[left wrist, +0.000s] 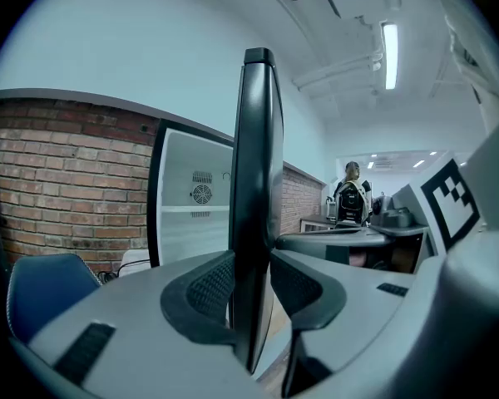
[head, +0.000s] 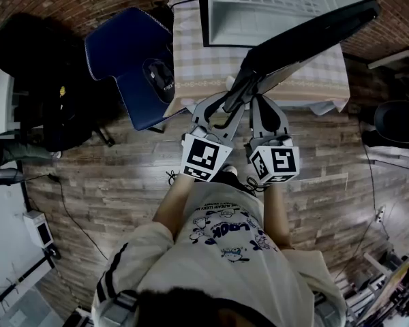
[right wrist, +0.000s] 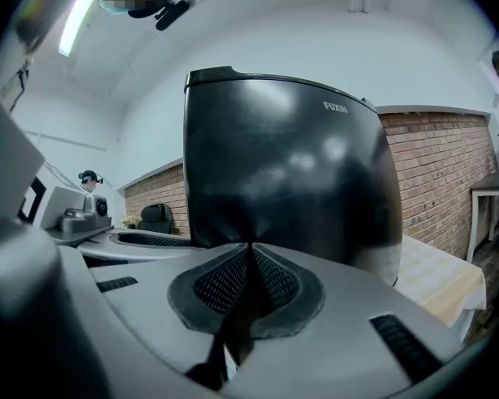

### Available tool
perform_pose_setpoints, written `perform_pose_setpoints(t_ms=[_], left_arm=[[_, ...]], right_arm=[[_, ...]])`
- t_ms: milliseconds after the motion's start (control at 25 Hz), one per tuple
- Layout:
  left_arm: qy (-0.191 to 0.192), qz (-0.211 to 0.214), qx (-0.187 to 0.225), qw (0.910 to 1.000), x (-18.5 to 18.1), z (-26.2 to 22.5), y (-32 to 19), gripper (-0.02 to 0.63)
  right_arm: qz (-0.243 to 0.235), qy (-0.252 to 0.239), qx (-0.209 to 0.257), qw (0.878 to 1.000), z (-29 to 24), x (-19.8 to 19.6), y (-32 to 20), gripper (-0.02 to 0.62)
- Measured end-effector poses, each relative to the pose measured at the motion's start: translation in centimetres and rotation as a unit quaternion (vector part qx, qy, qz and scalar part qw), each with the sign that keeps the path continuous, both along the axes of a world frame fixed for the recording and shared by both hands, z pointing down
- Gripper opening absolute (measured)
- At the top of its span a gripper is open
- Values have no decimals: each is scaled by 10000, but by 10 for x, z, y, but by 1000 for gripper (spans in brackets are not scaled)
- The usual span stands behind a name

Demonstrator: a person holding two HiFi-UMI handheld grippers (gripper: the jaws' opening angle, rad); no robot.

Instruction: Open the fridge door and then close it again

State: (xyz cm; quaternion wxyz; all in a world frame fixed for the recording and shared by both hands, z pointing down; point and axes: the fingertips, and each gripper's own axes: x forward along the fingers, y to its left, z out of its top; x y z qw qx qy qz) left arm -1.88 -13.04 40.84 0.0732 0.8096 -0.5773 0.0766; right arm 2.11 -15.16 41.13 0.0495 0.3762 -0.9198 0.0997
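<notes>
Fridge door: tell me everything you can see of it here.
The fridge door is glossy black, with a white brand word near its top corner, and stands swung open from the white fridge on the checked tablecloth. The left gripper clasps its free edge; the shut right gripper sits at its outer face.

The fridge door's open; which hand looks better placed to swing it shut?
Probably the left: the left gripper has the free edge of the fridge door between its jaws, so it can steer the swing. The right gripper, jaws together on nothing, faces its outside and could only push.
</notes>
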Motion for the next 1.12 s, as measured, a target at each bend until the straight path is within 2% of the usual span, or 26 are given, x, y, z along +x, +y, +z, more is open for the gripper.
perform_pose_setpoints(t_ms=[1120], left_arm=[[140, 183, 1, 9997, -86, 1, -72, 153]], right_arm=[[173, 159, 3, 9997, 2, -79, -59, 34]])
